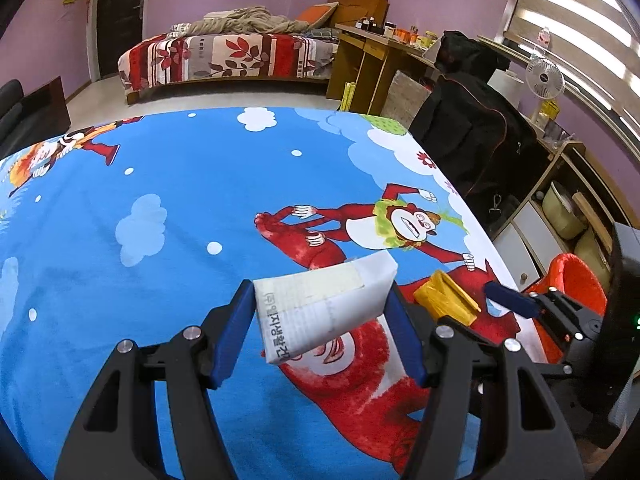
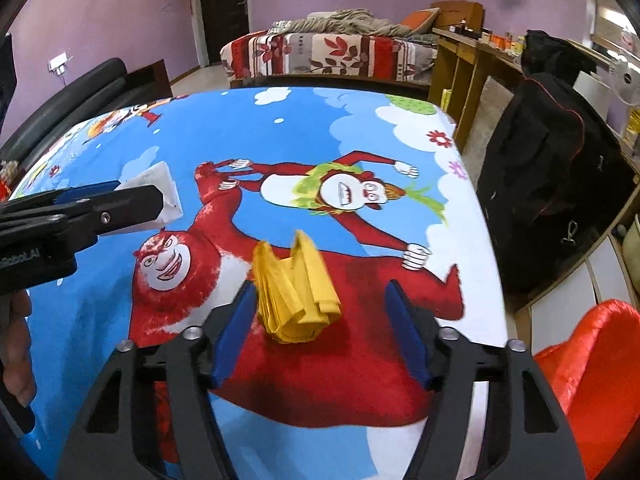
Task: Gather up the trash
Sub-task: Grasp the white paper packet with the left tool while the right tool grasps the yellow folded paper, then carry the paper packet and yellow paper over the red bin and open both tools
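Observation:
A white paper packet with Korean print (image 1: 324, 304) sits between the blue pads of my left gripper (image 1: 320, 320), held above the blue cartoon blanket (image 1: 160, 200); both pads touch its sides. In the right wrist view the left gripper (image 2: 132, 196) shows with the white packet (image 2: 160, 184) at its tip. A crumpled yellow wrapper (image 2: 296, 292) lies on the blanket between the spread fingers of my right gripper (image 2: 320, 316), which is open; only the left pad is near it. The yellow wrapper (image 1: 444, 296) also shows in the left wrist view, beside the right gripper (image 1: 516, 300).
A red bag-lined bin (image 2: 592, 360) stands off the bed's right edge, also seen in the left wrist view (image 1: 576, 280). A black bag (image 2: 552, 160) and wooden shelves (image 1: 560, 208) stand to the right. Another bed (image 1: 228, 56) is at the far wall.

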The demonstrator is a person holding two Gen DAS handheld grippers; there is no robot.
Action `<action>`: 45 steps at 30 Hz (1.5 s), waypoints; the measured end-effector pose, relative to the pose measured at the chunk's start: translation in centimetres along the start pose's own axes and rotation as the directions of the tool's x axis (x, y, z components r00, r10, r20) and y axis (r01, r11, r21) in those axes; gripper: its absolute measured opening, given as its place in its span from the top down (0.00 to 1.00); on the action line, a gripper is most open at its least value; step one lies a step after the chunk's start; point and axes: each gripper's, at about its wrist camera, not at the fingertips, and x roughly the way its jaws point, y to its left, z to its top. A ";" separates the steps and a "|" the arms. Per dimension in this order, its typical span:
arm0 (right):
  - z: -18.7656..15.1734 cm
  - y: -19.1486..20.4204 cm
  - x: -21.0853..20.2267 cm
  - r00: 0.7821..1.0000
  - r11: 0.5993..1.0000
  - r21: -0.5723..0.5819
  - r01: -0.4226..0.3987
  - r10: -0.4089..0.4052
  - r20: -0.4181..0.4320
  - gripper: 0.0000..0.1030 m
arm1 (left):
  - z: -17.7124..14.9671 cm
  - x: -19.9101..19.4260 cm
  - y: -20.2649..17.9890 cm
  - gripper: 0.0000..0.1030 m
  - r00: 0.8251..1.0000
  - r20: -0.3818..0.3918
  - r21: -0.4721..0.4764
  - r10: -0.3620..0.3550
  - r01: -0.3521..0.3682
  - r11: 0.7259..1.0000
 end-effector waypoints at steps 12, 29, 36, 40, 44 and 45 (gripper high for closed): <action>0.3 1.1 0.3 1.000 1.000 -0.030 -0.011 0.010 -0.012 0.75 | -0.1 0.1 0.5 0.39 1.000 0.000 -0.013 -0.003 0.003 1.000; -1.0 -3.0 -7.8 0.985 0.990 0.092 0.110 -0.121 0.120 0.74 | -0.3 -1.4 -3.5 0.39 0.998 0.023 0.062 -0.051 0.049 0.997; -1.8 -4.6 -10.0 0.978 0.983 0.124 0.137 -0.154 0.141 0.74 | -0.3 -2.2 -5.8 0.39 0.997 0.029 0.107 -0.073 0.069 0.992; -2.3 -5.6 -11.1 0.973 0.978 0.146 0.150 -0.172 0.151 0.75 | -0.4 -2.7 -7.4 0.39 0.995 0.031 0.139 -0.092 0.087 0.986; -3.1 -6.8 -12.4 0.966 0.969 0.174 0.176 -0.203 0.157 0.74 | -0.5 -3.1 -9.0 0.39 0.993 0.029 0.174 -0.113 0.107 0.979; -3.3 -7.2 -12.6 0.965 0.967 0.181 0.181 -0.211 0.159 0.74 | -0.6 -3.2 -9.5 0.39 0.992 0.028 0.183 -0.120 0.113 0.977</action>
